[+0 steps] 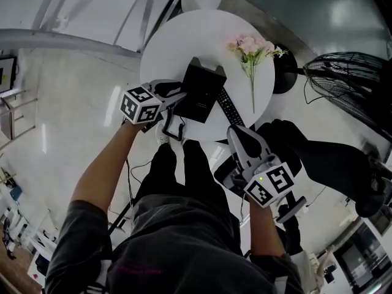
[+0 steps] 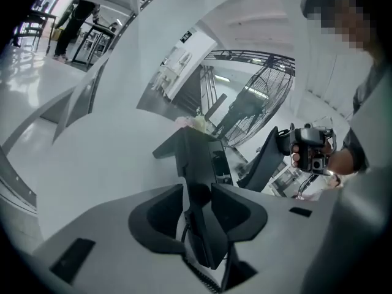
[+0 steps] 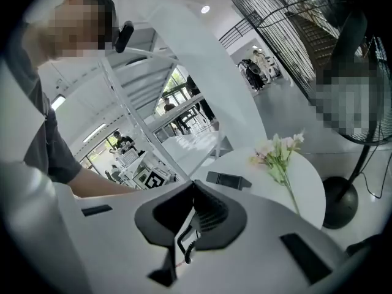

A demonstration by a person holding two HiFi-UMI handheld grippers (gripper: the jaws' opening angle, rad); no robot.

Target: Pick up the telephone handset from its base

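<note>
Round white table (image 1: 165,48): phone base (image 1: 201,94) at ctr. L gripper (image 1: 177,100) jaws spread, base's left edge between them. R gripper (image 1: 236,133) clamped on handset (image 1: 228,108), off base, at table's near edge.

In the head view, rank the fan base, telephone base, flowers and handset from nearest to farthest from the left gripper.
1. Telephone base, right beside the left gripper.
2. Handset, along the telephone base's right side.
3. Flowers, farther right.
4. Fan base, rightmost of all.
</note>
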